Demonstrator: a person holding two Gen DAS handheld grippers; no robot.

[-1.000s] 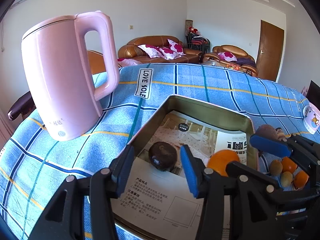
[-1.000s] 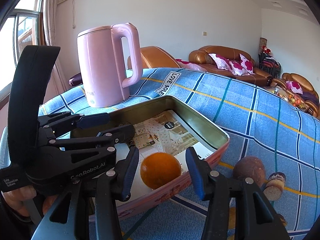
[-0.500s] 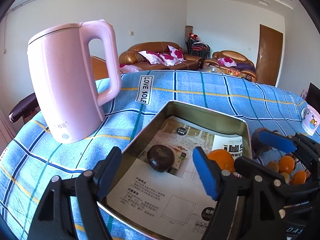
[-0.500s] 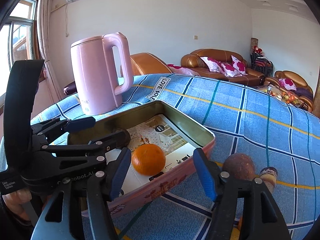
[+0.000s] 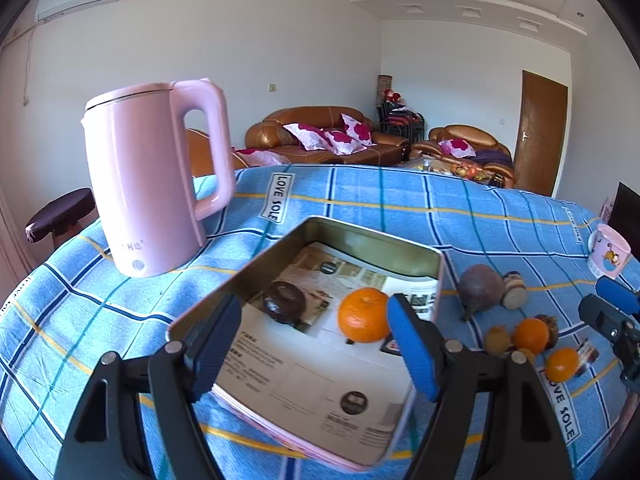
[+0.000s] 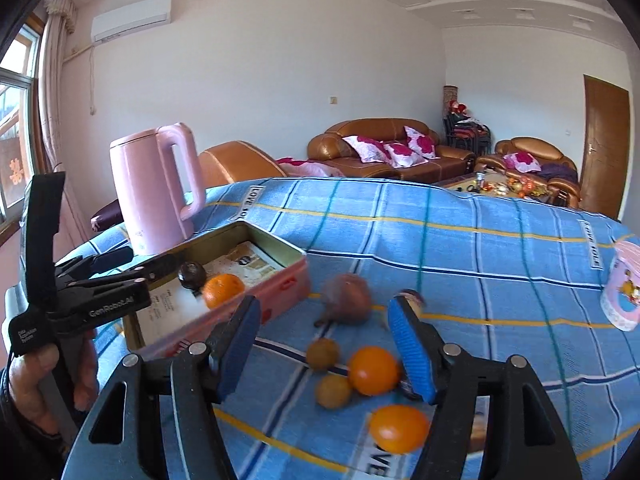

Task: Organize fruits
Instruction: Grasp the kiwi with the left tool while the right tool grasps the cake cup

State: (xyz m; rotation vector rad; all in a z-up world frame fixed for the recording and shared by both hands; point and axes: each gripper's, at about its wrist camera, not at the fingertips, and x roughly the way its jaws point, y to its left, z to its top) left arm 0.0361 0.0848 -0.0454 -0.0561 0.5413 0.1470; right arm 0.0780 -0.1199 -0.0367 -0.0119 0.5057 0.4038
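An open tin tray [image 5: 372,240] lined with printed paper holds a dark round fruit [image 5: 286,302] and an orange [image 5: 362,314]. My left gripper [image 5: 314,344] hangs open over the tray's near end with nothing between its pads. In the right wrist view, my right gripper [image 6: 326,348] is open above loose fruit on the blue checked cloth. These are a purple-brown fruit [image 6: 346,298], two small brown fruits [image 6: 322,354] and two oranges [image 6: 374,370]. The tray [image 6: 296,276] lies to its left, and a hand holds the left gripper [image 6: 148,260] over it.
A tall pink kettle [image 5: 152,176] stands left of the tray, close to its far corner. A pink printed cup [image 6: 624,292] sits at the cloth's right side. A small figurine [image 5: 514,292] lies beside the purple-brown fruit. Sofas stand beyond the table.
Both grippers opened and drew back from the tray, leaving the dark fruit and the orange lying in it. The right gripper swung right, over the loose fruit on the cloth.
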